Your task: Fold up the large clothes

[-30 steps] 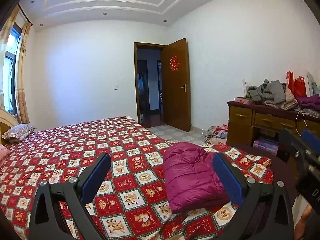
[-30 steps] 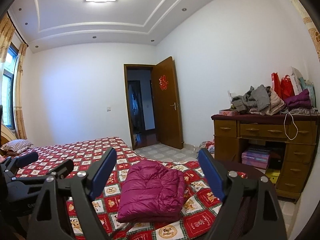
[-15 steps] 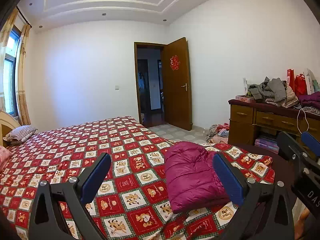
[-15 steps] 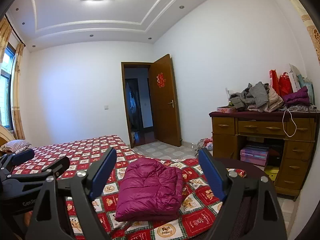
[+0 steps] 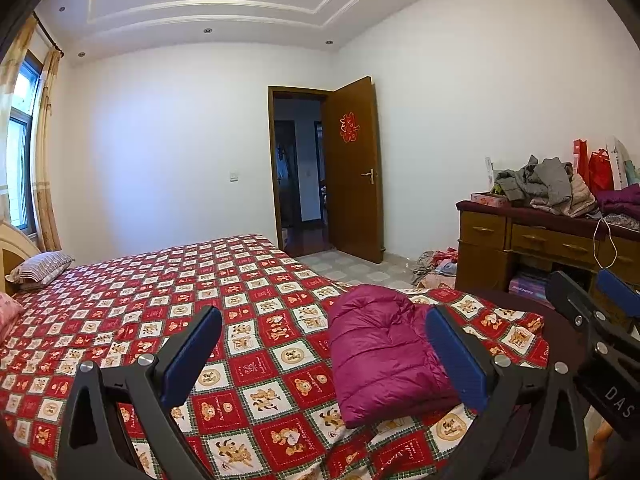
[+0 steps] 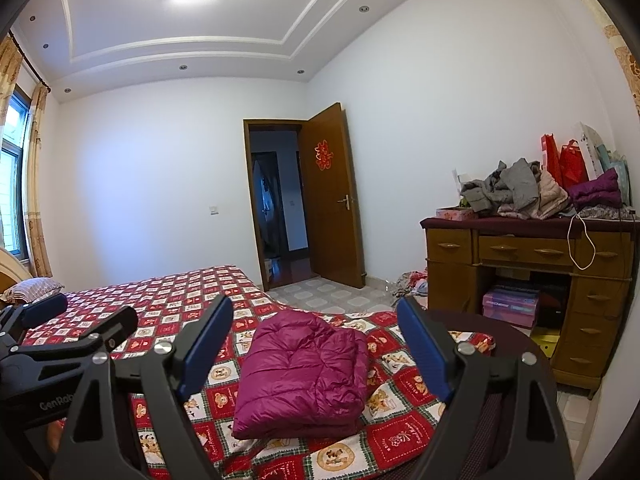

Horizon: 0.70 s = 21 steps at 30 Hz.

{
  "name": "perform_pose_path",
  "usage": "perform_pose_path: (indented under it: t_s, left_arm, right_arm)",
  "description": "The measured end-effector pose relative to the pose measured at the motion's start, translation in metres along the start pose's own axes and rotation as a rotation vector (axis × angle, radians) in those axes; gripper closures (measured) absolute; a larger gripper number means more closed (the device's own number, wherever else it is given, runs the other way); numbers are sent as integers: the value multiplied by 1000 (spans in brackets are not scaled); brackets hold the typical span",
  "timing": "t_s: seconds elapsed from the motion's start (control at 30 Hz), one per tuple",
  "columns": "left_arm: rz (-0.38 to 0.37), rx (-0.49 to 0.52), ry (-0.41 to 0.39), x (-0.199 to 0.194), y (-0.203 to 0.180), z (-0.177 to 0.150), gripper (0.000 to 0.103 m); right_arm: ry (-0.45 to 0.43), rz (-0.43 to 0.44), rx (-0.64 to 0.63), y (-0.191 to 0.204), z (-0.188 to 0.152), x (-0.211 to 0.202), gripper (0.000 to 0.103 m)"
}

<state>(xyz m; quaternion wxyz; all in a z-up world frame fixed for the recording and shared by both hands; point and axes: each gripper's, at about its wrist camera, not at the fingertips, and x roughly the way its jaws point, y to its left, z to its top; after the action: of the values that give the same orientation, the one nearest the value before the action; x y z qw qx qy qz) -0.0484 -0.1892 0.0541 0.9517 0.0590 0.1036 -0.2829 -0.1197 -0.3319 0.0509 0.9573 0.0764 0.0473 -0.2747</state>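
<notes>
- Grippers come nearest: the left gripper (image 5: 324,344) and the right gripper (image 6: 316,330) both hang above the bed with their blue-padded jaws spread wide and nothing between the pads.
- Seen from the left wrist view, the right gripper shows at the right edge; from the right wrist view, the left gripper (image 6: 68,316) shows at the left edge.
- Just past the fingers, a magenta puffer jacket (image 6: 304,372) lies folded into a compact bundle on the near corner of the bed, touched by neither gripper.
- Under it spreads a red checked bedspread (image 5: 168,300) with bear motifs, reaching back to a striped pillow (image 5: 42,268) by the headboard.
- To the right stands a wooden dresser (image 6: 524,252), its top heaped with loose clothes (image 6: 516,188) and red gift bags (image 6: 564,164).
- More clothes lie on the tiled floor (image 5: 436,266) beside it.
- Farthest off, a brown door (image 5: 354,168) with a red paper ornament stands open onto a dark hallway.
</notes>
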Motion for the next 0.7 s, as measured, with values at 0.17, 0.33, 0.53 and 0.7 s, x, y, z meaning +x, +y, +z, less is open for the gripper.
perform_pose_path:
  t_s: [0.17,0.33,0.53,0.7]
  left_arm:
    - [-2,0,3,0,1,0,1]
    - [-1,2,0,0,1,0,1]
    - [-9,0,16,4,2,1,1]
    - [-6,-5,17,5,3,1,1]
  right_arm:
    - [3,-1,2,0,0,-1,17]
    - [3,-1,1,0,0,0,17]
    - [4,0,3,-1,0,0,17]
    - [6,-2,1,-1,-1,0,16]
